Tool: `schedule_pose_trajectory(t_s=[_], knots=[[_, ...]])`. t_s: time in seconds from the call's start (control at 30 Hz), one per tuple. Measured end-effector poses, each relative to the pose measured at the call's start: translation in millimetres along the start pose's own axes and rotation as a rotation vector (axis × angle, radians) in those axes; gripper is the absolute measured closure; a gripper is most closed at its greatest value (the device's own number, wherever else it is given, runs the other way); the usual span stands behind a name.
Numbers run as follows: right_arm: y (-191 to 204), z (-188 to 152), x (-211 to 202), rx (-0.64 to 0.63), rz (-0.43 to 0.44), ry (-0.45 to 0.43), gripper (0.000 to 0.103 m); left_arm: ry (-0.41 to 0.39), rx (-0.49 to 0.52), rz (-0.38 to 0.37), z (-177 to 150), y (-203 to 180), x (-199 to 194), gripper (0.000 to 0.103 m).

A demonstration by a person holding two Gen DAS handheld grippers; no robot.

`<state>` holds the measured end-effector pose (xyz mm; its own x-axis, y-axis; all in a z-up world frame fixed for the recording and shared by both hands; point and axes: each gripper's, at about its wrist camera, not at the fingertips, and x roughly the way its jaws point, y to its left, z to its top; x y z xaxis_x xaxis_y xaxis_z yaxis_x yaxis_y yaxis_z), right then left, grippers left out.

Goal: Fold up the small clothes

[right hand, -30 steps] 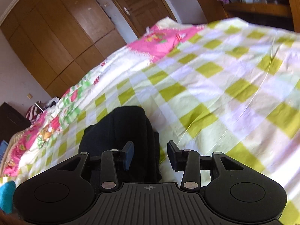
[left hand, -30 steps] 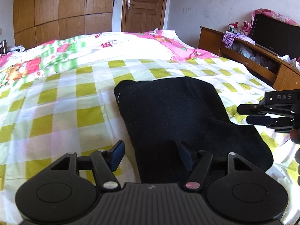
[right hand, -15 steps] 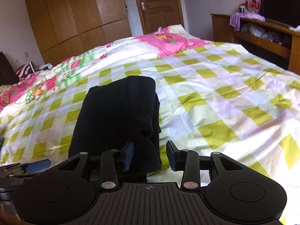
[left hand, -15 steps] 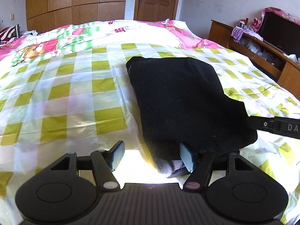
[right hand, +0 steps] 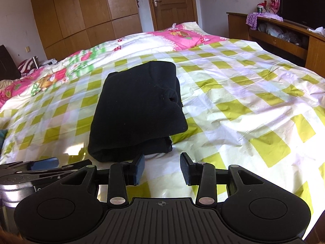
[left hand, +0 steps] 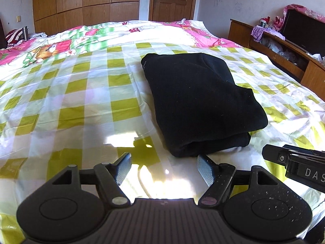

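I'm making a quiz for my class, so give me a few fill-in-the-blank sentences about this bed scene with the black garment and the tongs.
1. The black garment lies folded on a sheet checked in white and ____.
2. Both the left tongs and the right tongs are ____ and hold nothing.
3. The door behind the bed is ____.

Missing words: green; open; shut
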<state>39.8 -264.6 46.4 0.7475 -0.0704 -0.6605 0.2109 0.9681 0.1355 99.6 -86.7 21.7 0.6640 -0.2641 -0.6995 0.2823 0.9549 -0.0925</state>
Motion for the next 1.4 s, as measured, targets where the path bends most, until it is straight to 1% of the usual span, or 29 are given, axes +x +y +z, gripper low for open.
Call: schedule_pose_trajectory(t_s=[0.13,0.27,0.5,0.73,0.87,1.17,1.4], knots=[[5,-6,-1,-0.012,-0.001,0.017,0.064,-0.002,0.018,0.012,-6,-2,-4,0.016],[6,-11,-2,-0.008,-0.003,0.026,0.064,-0.013,0.029,0.025,-7,-4,-8,0.009],[5,-15,-4,0.002,-0.001,0.032,0.064,-0.016,0.023,0.033,-11,-3,-11,0.005],[6,-16,-5,0.000,-0.001,0.033,0.064,-0.018,0.036,0.039,-11,-8,-13,0.003],[5,-16,-6,0.002,-0.001,0.037,0.063,-0.018,0.036,0.040,-11,-9,-14,0.000],[4,-18,-6,0.002,-0.003,0.040,0.063,-0.012,0.024,0.042,-13,-8,-13,0.000],[3,-20,-7,0.002,-0.006,0.042,0.062,-0.023,0.023,0.051,-13,-9,-15,0.000]])
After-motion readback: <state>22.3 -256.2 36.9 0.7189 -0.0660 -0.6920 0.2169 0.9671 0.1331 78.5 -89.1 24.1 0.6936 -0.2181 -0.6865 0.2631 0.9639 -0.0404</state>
